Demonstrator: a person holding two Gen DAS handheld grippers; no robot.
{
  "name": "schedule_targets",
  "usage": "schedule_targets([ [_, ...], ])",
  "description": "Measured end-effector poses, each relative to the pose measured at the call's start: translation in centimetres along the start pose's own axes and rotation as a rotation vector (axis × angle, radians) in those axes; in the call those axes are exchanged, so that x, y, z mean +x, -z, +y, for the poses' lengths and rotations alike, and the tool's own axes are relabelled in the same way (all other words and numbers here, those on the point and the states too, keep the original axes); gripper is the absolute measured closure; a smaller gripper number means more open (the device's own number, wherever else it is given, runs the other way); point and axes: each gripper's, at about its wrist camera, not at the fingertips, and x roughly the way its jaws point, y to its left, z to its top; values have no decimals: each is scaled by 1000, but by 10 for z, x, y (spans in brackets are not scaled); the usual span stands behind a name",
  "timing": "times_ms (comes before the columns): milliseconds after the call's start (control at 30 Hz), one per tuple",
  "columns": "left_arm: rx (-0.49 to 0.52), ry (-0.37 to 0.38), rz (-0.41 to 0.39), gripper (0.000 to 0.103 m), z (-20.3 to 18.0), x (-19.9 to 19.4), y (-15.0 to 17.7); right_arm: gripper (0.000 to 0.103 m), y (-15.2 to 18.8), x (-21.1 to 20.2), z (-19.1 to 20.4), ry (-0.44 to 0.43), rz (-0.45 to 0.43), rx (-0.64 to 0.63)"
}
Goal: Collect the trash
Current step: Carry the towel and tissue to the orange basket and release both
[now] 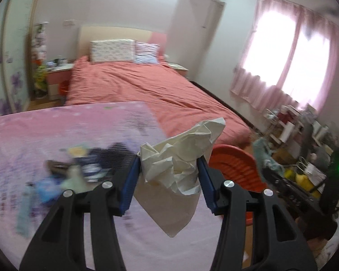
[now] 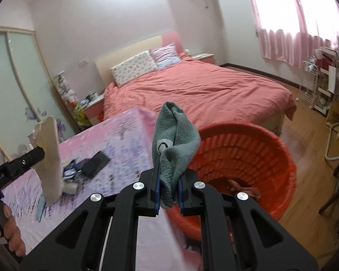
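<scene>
Trash in both grippers: the left gripper (image 1: 169,169) clamps a crumpled cream paper bag (image 1: 178,164) between its blue pads, the bag's pointed end hanging below the jaws above a pink cloth (image 1: 56,131) that covers the table. The right gripper (image 2: 168,183) pinches a grey-green rag (image 2: 174,142), jaws nearly closed on the fabric, which stands up in a fold above the fingers (a white ring mark shows on one side). Just beyond the right gripper, beside the table's edge, sits an orange basket (image 2: 280,149) with ribbed walls; something reddish lies at its bottom, too blurred to identify. On the cloth, left of the grippers, more items remain: a dark mesh piece (image 2: 95,163) and some blue and pale scraps (image 1: 47,187), smeared by motion. A hand (image 2: 9,225) grips the left tool's handle at the right view's lower left. Behind stands a bed (image 1: 147,88) with a coral cover, and pink curtains (image 1: 280,58) at the window.
</scene>
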Motion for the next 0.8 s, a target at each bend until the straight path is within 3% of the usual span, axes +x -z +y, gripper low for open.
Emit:
schedule_targets([
  [333,63,132,108,51,-87,89,7,90,-8,32,-59,43,20,113],
  [433,75,137,148,41,-103,114,10,83,-5,39,-72,40,42,136],
  [533,84,118,180,33,-104,133,16,68,-2,44,-84,42,53,157],
  [600,80,110,197,31,-99,140,20,58,1,43,-88,45,55,163],
  [767,70,88,216,28,-84,142,28,53,6,41,-83,71,60,145],
  [800,74,82,214,28,-81,139,29,48,6,40,-81,72,60,139],
])
